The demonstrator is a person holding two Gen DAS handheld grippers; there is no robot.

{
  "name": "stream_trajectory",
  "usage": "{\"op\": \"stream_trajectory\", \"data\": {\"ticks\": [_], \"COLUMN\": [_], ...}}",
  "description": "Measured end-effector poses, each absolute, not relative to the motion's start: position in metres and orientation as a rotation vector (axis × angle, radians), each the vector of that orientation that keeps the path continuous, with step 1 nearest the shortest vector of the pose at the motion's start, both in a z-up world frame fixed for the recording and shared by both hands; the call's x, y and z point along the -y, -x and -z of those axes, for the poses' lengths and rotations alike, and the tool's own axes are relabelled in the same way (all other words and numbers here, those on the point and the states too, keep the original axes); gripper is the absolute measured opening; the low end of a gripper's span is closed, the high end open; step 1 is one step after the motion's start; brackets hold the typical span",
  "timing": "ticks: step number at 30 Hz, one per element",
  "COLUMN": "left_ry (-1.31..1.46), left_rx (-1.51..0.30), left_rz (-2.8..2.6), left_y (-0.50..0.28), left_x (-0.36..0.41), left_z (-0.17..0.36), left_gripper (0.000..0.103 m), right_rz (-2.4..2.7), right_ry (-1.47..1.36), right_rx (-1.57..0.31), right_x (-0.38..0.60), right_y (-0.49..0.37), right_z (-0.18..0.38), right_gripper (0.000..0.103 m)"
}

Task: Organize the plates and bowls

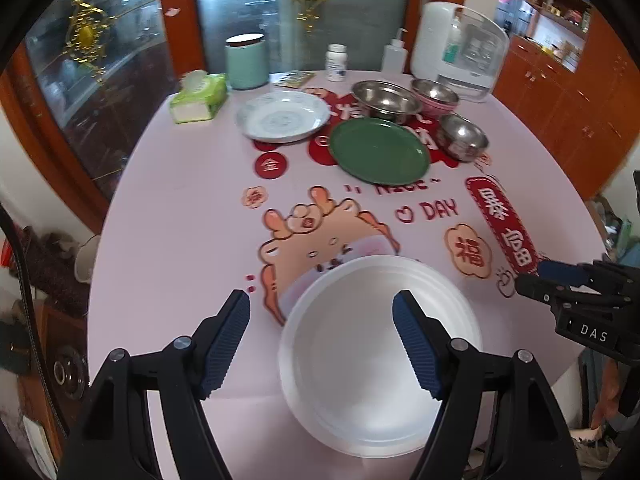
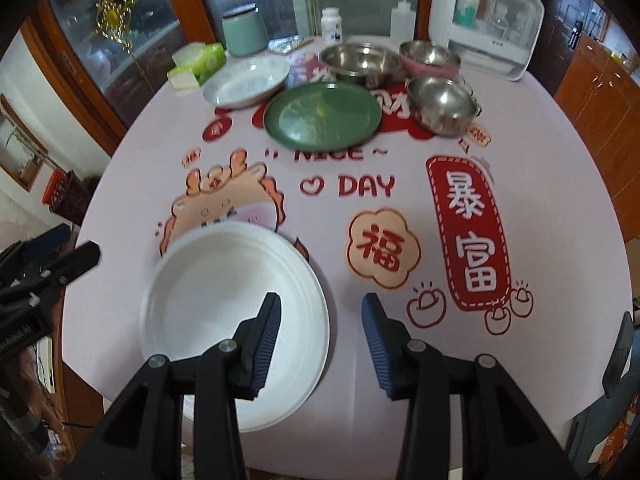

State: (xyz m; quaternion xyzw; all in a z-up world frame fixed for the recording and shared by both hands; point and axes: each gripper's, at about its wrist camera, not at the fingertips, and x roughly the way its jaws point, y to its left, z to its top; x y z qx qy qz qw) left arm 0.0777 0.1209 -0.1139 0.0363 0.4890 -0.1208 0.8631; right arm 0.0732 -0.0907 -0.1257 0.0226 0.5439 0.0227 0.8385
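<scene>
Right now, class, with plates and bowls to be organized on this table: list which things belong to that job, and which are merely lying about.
Belong to the job:
- white plate
- green plate
- patterned plate
- large steel bowl
- small steel bowl
- pink bowl

Just lying about:
- tissue pack
- mint canister
- pill bottle
- pump bottle
- white appliance
</scene>
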Motion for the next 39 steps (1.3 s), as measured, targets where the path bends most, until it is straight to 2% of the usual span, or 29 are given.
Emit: {"op": "stream_trajectory", "data": {"ticks": [12, 21, 26, 33, 39], "left_ry": [-0.006, -0.02, -0.036, -0.138, -0.131], "left_rx": [-0.996, -0.905, -0.878, -0.857, -0.928], "left_rz": [0.328, 0.315, 0.278, 0.234, 0.228], "left_y": [-0.118, -0.153, -0.178, -0.216, -0.258], "left_x": [-0.09, -0.071, -0.062, -0.046, -0.036], "left_z": [0.077, 0.043, 0.031, 0.029, 0.05], "left_gripper": [0.073, 0.073, 0.067, 0.067, 0.067], "right_rz": [-0.052, -0.07, -0.073, -0.099, -0.092], "right_ry": [-0.063, -0.058, -0.018, -0.024, -0.059], "right_rx": [-1.087, -1.026, -0.994, -0.983, -1.002], "right_x": [0.113, 0.131, 0.14, 0.16, 0.174], "right_y": [-0.096, -0.14, -0.162, -0.197, -0.233], "right_z": [0.086, 0.059, 0.045, 0.036, 0.045], "right_gripper": [0.042, 0.042, 0.042, 0.042, 0.042]}}
